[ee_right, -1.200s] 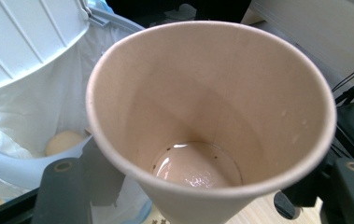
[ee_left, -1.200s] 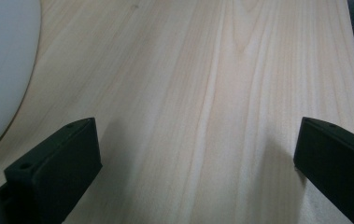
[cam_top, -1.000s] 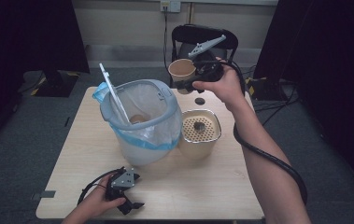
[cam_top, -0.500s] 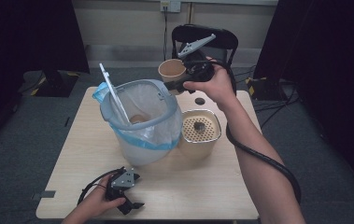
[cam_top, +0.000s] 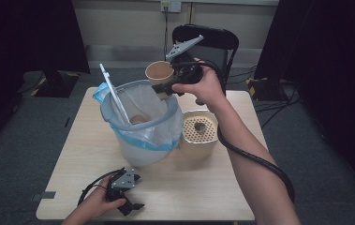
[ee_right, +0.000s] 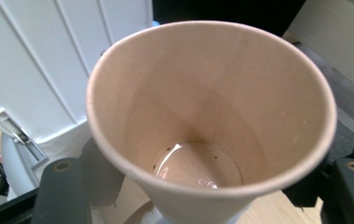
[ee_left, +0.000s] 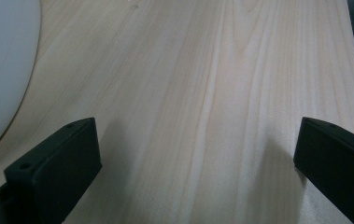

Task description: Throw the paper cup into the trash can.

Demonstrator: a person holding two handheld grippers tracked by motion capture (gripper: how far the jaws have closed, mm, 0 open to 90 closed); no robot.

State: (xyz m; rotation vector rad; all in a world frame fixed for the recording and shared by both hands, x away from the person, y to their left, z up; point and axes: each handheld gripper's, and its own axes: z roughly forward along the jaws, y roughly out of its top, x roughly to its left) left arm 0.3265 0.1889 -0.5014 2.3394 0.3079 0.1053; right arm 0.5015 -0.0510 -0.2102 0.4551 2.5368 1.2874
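**No legible text**

No word, label, brand, number or sign can be read in any of the views. The paper cup (ee_right: 212, 107) is plain tan inside and out, the white bin (cam_top: 140, 126) and its blue-edged liner carry no print, and the perforated beige container (cam_top: 198, 136) is unmarked. The wooden table (ee_left: 212, 93) shows only its grain. The wall outlet (cam_top: 170, 5) at the back is too small to show any marking.

A tan paper cup (cam_top: 159, 73) with a little liquid at its bottom hangs upright above the rim of the bag-lined white bin (cam_top: 140, 136).
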